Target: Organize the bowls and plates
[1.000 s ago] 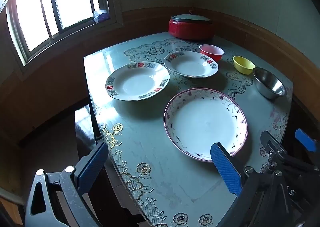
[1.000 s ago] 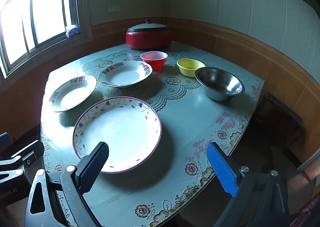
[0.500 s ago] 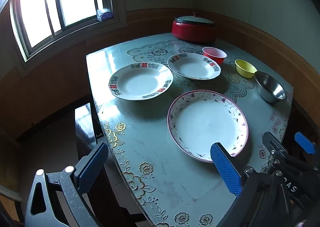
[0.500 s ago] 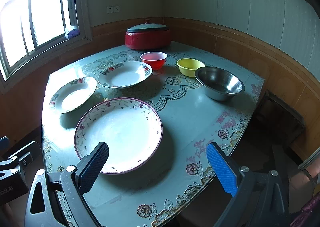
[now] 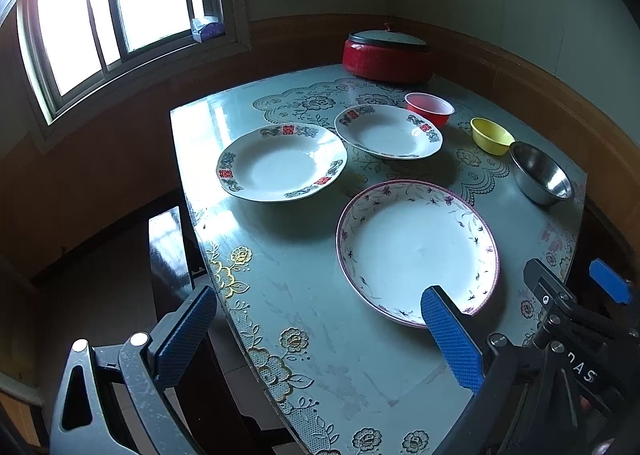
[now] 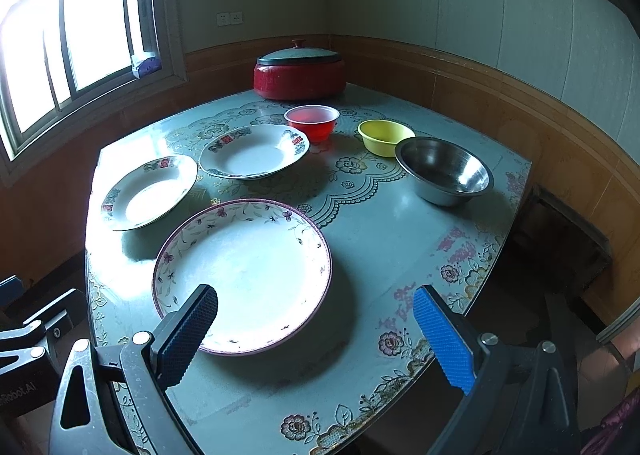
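While both grippers hovered open and empty, the large floral plate lay nearest on the table.

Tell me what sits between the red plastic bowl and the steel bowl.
The small yellow bowl sits between the red plastic bowl and the steel bowl, close beside the steel one. The right wrist view shows it best.

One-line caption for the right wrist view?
Open right gripper above purple-rimmed floral plate; steel bowl behind.
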A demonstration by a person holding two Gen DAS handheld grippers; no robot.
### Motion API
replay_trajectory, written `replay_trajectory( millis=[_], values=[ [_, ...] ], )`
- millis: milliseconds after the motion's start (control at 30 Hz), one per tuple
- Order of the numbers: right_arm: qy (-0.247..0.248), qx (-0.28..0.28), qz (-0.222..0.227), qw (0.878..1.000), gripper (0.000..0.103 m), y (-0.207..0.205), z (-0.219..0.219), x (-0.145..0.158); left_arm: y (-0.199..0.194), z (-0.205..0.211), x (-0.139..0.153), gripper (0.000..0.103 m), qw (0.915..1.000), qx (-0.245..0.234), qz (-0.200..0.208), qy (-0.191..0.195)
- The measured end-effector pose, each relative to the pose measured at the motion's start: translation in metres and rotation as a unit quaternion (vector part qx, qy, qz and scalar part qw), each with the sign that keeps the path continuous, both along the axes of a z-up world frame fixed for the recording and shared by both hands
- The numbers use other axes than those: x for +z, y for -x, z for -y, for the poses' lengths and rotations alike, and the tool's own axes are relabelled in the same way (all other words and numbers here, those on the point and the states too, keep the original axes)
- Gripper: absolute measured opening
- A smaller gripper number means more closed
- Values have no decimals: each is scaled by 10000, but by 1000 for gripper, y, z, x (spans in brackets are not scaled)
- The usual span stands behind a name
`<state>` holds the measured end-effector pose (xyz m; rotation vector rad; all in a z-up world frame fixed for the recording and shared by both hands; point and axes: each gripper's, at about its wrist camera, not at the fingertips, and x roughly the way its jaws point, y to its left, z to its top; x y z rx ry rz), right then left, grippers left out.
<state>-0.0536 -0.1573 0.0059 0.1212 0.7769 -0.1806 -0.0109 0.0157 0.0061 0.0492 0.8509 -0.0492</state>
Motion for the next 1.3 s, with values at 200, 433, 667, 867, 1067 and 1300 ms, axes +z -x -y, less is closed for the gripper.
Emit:
replay_trajectory(
  millis=[200, 433, 667, 867, 1067, 1300],
  values=[
    [4, -8, 7, 10000, 100, 1, 0, 0, 0, -1, 0, 103, 10000, 19, -1, 15],
    [23, -39, -25, 10000, 100, 2, 2, 0, 1, 1, 1, 103, 10000, 20, 35, 28],
    [11, -37, 45, 10000, 100, 6, 5, 3, 3, 3, 2, 103, 10000, 17, 51, 22],
    [-21, -55, 39, 10000, 100, 8, 8, 3, 4, 5, 3, 103, 10000, 19, 64, 24],
    [-39, -57, 37, 10000, 100, 9, 11, 2, 6, 9, 4, 103, 10000, 10, 76, 12],
    [-51, -69, 27, 10000, 100, 10, 13, 1, 6, 12, 4, 103, 10000, -8, 60, 0]
  ],
)
